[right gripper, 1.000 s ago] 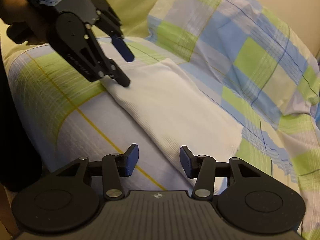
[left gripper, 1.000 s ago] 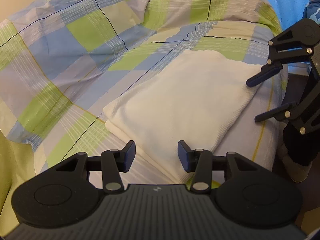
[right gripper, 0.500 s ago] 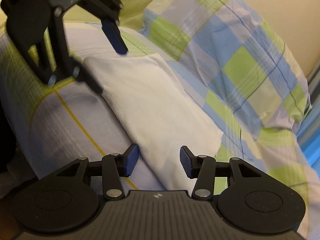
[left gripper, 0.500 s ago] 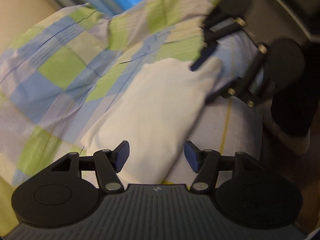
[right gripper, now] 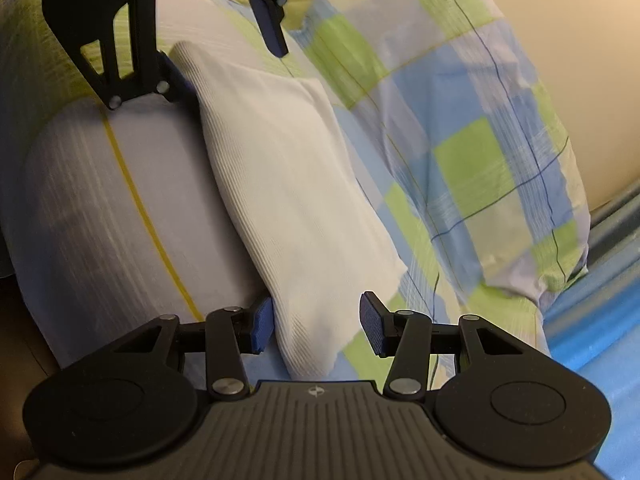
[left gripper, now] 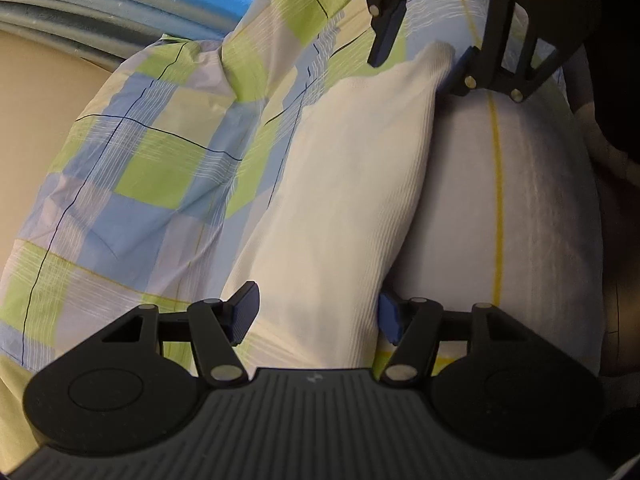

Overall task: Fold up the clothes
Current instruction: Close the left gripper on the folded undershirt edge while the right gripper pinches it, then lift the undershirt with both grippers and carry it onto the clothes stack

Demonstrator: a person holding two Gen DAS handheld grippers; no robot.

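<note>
Garment (left gripper: 340,208) folded, long axis between both hand-held grippers | left (left gripper: 316,316) apart | right (right gripper: 316,322) apart

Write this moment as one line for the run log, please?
stage: gripping folded white garment on checked bedding | left gripper: open, straddling one end | right gripper: open, straddling opposite end

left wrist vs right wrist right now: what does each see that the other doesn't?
Only the left wrist view: the left claw from behind, open around one end of the folded white garment, plus a dark leg at the frame's right edge.

Only the right wrist view: the right claw from behind, open around the opposite end.

Both: the garment, the plaid bedding, the yellow stripe, blue foam, and the other claw at the far end.
</note>
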